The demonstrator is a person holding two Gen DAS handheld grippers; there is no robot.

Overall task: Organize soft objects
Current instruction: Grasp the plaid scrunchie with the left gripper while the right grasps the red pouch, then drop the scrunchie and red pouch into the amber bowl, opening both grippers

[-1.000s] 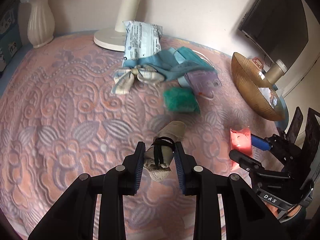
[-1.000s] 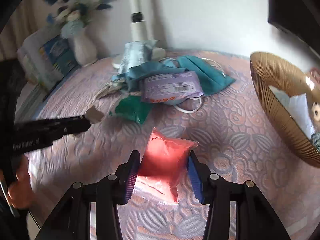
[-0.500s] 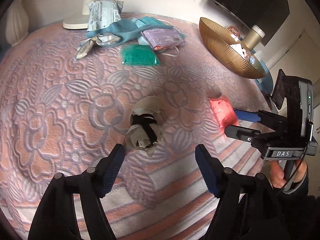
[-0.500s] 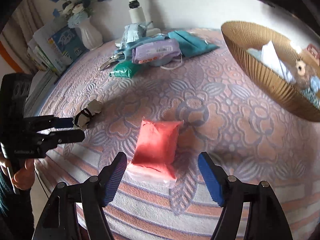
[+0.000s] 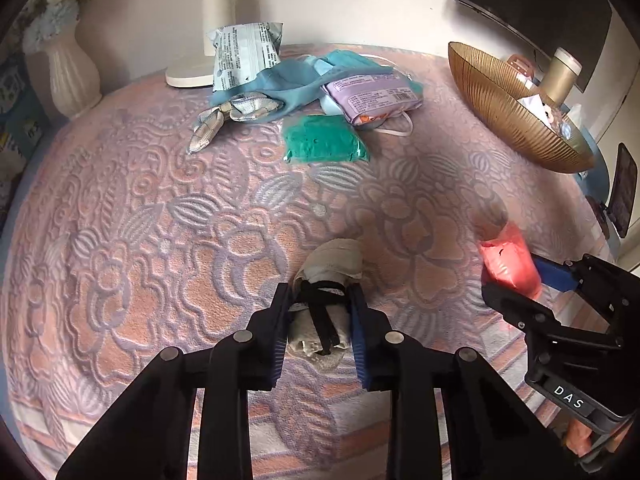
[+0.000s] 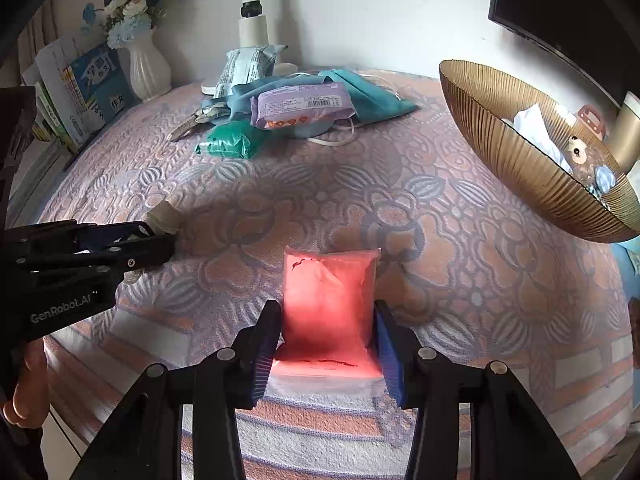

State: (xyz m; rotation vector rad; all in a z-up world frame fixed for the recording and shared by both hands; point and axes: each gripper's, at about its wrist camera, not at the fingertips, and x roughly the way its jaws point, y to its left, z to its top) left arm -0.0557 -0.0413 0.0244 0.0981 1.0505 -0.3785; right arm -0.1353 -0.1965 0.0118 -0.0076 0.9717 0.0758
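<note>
My left gripper (image 5: 318, 312) is shut on a rolled beige cloth tied with a black band (image 5: 320, 312), low over the patterned blanket. My right gripper (image 6: 328, 332) is shut on a red soft packet (image 6: 326, 300); it also shows in the left wrist view (image 5: 508, 264). The left gripper with the beige roll (image 6: 162, 216) shows at the left of the right wrist view. A gold ribbed bowl (image 6: 512, 152), also in the left wrist view (image 5: 508, 116), holds a small plush toy and tissue at the right.
At the back lie a green packet (image 5: 324, 140), a purple tissue pack (image 5: 376, 96), a teal cloth (image 5: 296, 80), a plaid bow (image 5: 228, 116) and a grey-blue wrapper (image 5: 244, 52). A lamp base (image 5: 188, 76), a white vase (image 5: 74, 76) and books (image 6: 80, 92) stand behind.
Half a second ago both grippers were open and drawn back from their items. Now both have moved in and shut, the left on the beige roll and the right on the red packet.
</note>
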